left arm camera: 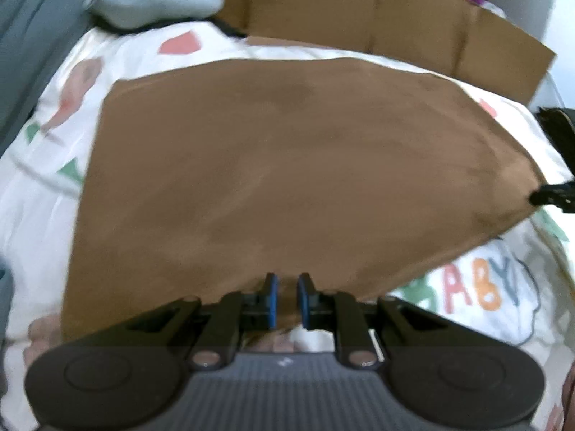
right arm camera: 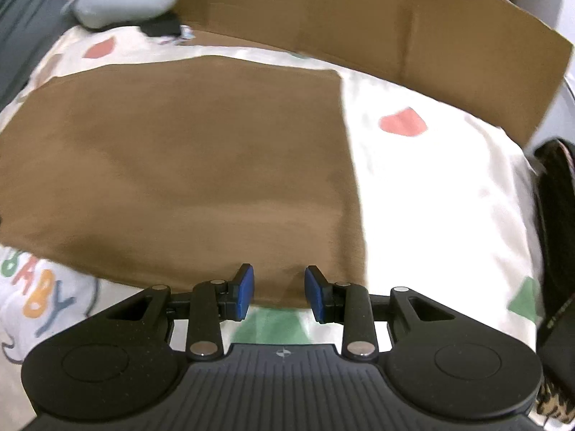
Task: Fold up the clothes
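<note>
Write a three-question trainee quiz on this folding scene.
1. True or false: the brown cloth lies on a white printed blanket.
2. What stands behind the bed? A) cardboard B) mirror C) curtain
3. Which hand-held gripper has the narrower gap, the left hand-held gripper or the right hand-held gripper?

Key: 1 true; 2 A; 3 left. Both have the cloth's near edge between their pads.

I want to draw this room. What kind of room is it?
Probably a bedroom: a bed with a white printed sheet spelling BABY, a grey neck pillow at its far end, and a brown garment spread out for folding.
</note>
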Motion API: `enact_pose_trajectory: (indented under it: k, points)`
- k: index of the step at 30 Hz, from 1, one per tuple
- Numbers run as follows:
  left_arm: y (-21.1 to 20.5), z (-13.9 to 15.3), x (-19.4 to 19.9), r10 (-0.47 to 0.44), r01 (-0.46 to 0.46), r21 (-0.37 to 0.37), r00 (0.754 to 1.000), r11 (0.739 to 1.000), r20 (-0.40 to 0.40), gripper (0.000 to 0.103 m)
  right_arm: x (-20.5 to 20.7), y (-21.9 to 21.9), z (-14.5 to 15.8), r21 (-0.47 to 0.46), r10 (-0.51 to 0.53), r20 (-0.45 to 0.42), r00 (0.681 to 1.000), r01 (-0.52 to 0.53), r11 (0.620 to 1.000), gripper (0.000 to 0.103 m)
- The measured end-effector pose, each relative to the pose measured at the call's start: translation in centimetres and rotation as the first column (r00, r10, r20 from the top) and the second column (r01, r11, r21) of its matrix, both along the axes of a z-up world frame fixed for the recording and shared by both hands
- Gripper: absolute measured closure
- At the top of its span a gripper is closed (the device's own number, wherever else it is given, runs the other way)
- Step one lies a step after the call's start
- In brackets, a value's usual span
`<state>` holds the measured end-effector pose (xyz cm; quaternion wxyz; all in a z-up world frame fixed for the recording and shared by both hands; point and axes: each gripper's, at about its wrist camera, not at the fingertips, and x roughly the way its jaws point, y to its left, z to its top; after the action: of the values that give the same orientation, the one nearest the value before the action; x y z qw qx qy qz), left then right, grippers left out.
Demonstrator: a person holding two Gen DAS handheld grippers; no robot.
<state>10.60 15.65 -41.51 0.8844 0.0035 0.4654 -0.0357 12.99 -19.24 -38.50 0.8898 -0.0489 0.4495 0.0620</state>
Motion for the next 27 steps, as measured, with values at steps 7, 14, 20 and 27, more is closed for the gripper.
enact_pose_trajectory:
  k: [7, 14, 20, 27]
  points:
    - [2.6, 0.3, -1.5, 0.064, -0.063, 0.064, 0.998, 0.996, -0.01, 0.088, 0.2, -1.5, -0.5, -0.01, -0.044, -0.014, 0.999, 0.044, 0.999, 0.066]
    - [6.2, 1.0, -2.4, 0.185, -0.183, 0.079, 0.983, 0.98, -0.015, 0.088, 0.4, -1.3, -0.5, -0.023, -0.052, -0.022, 0.998, 0.052, 0.998, 0.066]
    - [8.5, 0.9, -3.3, 0.204, -0.201, 0.095, 0.979, 0.975, -0.025, 0.093, 0.3, -1.8, -0.6, -0.029, -0.065, -0.045, 0.997, 0.064, 0.998, 0.066]
    - [9.3, 2.4, -4.2, 0.237, -0.237, 0.075, 0.971, 0.969, 0.004, 0.091, -0.4, -3.7, 0.1, -0.001, -0.112, -0.052, 0.992, 0.112, 0.994, 0.066]
